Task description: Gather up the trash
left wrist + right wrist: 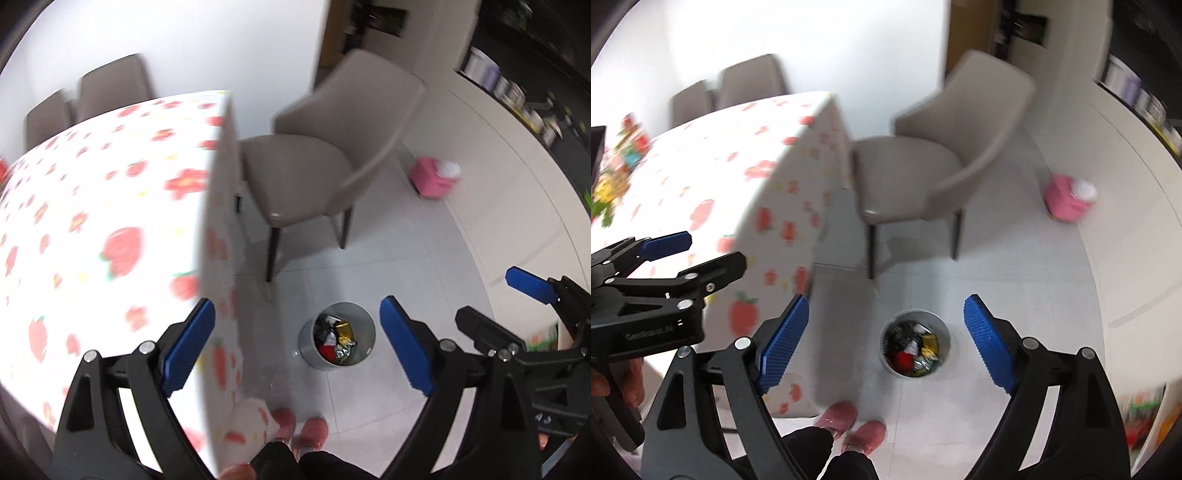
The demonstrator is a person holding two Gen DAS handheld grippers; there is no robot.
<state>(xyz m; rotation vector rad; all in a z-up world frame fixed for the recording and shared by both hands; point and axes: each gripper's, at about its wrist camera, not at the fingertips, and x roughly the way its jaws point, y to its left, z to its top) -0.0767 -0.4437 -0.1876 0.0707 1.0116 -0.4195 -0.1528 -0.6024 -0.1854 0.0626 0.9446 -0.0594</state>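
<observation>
A small grey trash bin stands on the pale tiled floor, filled with crumpled wrappers in red, yellow and black. The left gripper hangs above it with its blue pads spread wide and nothing between them; the right gripper is likewise spread and empty. Near the bin are the person's pink slippers. To the left is a table under a strawberry-print cloth; farther off stands a beige chair, with a pink object on the floor to the right.

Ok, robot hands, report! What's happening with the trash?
Left gripper and right gripper open, empty. Trash bin below, holding wrappers. Nothing in the way.
</observation>
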